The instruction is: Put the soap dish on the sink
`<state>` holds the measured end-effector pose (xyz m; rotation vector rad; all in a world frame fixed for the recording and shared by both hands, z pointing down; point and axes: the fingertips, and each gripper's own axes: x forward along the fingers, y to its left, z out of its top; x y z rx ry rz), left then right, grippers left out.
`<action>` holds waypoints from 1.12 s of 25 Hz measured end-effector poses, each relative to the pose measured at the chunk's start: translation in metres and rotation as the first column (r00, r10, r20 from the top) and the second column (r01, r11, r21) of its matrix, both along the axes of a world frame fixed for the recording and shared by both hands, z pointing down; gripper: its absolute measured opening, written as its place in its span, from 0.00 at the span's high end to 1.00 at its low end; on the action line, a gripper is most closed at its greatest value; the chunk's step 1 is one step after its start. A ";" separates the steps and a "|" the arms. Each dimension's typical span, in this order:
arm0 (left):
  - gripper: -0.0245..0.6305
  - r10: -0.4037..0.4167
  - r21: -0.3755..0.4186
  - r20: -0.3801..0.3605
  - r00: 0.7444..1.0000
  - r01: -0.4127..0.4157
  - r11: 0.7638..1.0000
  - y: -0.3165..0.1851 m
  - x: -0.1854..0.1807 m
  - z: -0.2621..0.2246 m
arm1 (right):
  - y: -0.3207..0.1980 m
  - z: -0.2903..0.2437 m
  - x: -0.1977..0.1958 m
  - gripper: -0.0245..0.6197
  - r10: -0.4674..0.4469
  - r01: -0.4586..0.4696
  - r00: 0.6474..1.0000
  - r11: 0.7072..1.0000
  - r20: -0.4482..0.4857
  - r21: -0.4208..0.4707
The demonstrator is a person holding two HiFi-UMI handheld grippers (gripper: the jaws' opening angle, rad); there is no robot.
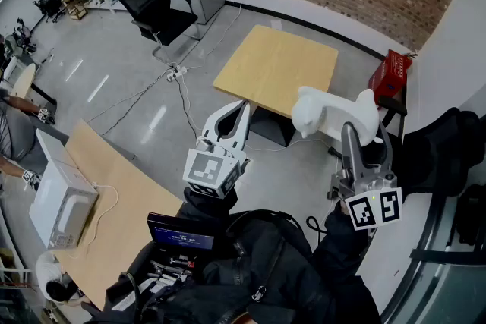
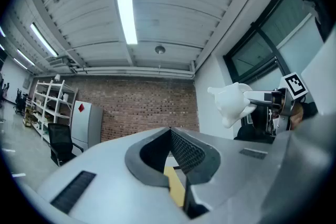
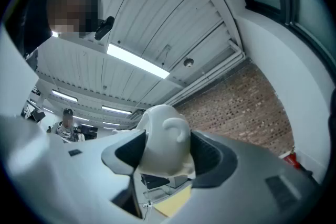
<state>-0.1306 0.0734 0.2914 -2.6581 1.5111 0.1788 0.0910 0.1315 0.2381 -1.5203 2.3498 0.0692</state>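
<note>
The soap dish (image 1: 334, 114) is a white, animal-shaped piece with small ears. It is held up in the air, clamped between the two fingers of my right gripper (image 1: 363, 134). The right gripper view shows the soap dish (image 3: 163, 136) filling the gap, with both dark pads of the right gripper (image 3: 164, 150) pressed on its sides. My left gripper (image 1: 241, 107) is raised beside it at the left, its tips together and nothing in them. In the left gripper view the left gripper (image 2: 169, 129) closes to a point, and the soap dish (image 2: 231, 102) shows at the right. No sink is in view.
Below, on the grey floor, stand a square wooden table (image 1: 277, 68), a red crate (image 1: 389, 76) and a black office chair (image 1: 156, 7). A long wooden desk (image 1: 114, 193) carries a white box (image 1: 61, 201). Cables (image 1: 178, 76) run across the floor.
</note>
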 end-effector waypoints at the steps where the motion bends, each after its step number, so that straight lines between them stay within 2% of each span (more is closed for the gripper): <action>1: 0.96 0.000 -0.002 -0.001 1.000 0.000 1.000 -0.001 0.001 0.000 | -0.001 0.001 0.000 0.53 0.000 0.000 1.000 1.000 -0.001 -0.003; 17: 0.96 0.006 -0.024 0.011 1.000 -0.006 1.000 0.005 0.026 0.011 | 0.008 0.011 0.018 0.53 -0.015 0.015 1.000 1.000 0.004 -0.003; 28: 0.96 -0.022 -0.075 0.021 1.000 0.023 0.997 0.014 0.050 0.034 | 0.008 0.034 0.041 0.53 -0.053 0.054 0.998 0.997 0.020 -0.060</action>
